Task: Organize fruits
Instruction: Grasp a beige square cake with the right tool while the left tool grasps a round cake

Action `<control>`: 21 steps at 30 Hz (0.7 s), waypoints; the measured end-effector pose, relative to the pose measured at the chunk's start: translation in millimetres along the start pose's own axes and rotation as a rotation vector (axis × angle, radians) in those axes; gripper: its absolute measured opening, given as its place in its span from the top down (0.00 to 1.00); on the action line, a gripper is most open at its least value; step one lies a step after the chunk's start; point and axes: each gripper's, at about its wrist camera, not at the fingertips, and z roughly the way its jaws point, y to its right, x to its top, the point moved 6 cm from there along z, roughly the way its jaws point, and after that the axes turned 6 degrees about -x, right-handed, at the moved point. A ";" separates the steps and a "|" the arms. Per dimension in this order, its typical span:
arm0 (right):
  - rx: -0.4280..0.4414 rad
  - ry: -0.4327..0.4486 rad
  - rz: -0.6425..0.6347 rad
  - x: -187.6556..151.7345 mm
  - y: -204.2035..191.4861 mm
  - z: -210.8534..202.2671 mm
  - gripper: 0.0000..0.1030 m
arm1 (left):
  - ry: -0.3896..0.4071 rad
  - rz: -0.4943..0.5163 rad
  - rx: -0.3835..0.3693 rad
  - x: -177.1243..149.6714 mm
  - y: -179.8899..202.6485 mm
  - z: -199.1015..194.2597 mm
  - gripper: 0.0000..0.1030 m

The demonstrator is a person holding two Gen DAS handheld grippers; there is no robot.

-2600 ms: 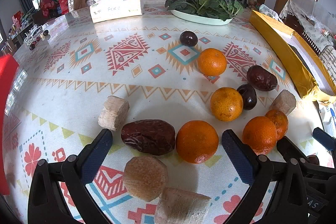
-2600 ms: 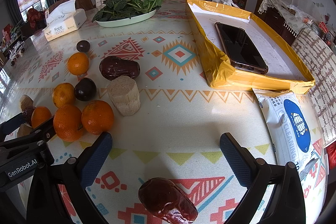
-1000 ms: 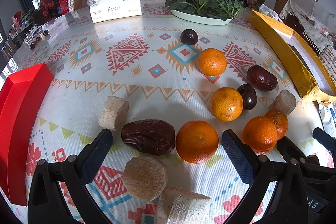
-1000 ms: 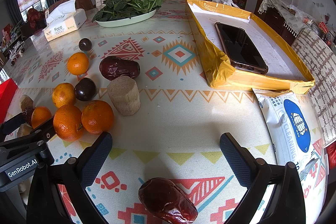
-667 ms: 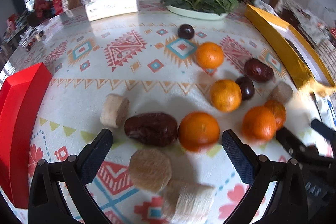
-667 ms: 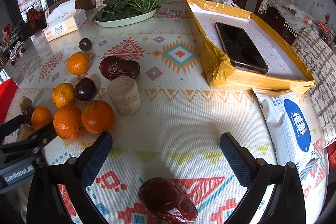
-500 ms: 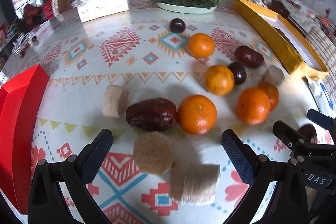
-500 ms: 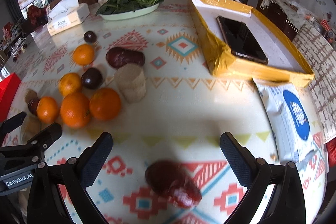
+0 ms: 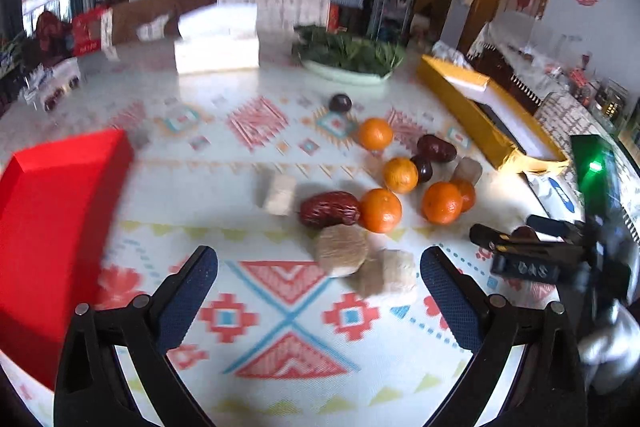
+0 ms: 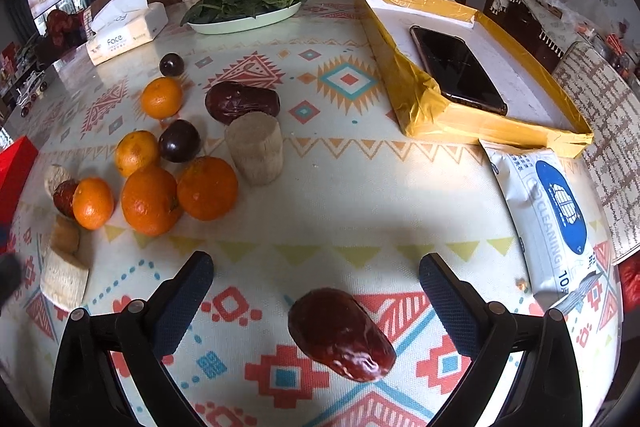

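**A:** Fruits are scattered loose on the patterned surface [image 10: 360, 211], none sorted as far as I can see. The oranges [image 10: 150, 199] bunch at my left, with a dark plum [image 10: 179, 141] and a big red date [image 10: 242, 103] just behind them, and some pale cylindrical pieces [image 10: 255, 147] mixed in that I can't identify.

**B:** And your grippers?

**A:** My right gripper [image 10: 316, 285] hangs spread wide and empty, with another date [image 10: 340, 333] lying on the surface between its fingers, close to the camera. My left gripper [image 9: 318, 277] is likewise wide apart and holds nothing; it looks over the cluster, though that view is blurred.

**B:** So which step is this?

**A:** I judge it the approach to a first pick. The date under my right gripper looks the likeliest target.

**B:** Where would it go?

**A:** Probably the red box [image 9: 56, 219] at far left, but that's a guess. Next I'd need to lower, straddle the date across its narrow width, and squeeze gently, since it looks soft and wrinkled.
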 end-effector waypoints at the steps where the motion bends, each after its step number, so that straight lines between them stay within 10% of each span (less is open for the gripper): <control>1: 0.002 0.000 -0.005 1.0 -1.2 0.6 0.00 | 0.002 0.011 0.018 -1.9 -4.1 -6.2 0.01; 8: 0.029 0.004 -0.039 6.1 -7.5 1.0 0.09 | -0.018 -0.033 -0.006 -21.6 -27.5 -17.6 0.08; 13: 0.179 0.054 -0.010 0.3 -22.0 -32.4 0.26 | -0.044 -0.102 -0.060 -30.8 -49.0 -20.9 0.55; 21: 0.475 0.066 -0.122 -2.7 -102.3 -59.9 0.29 | -0.015 -0.171 -0.083 -25.1 -65.8 -28.5 0.56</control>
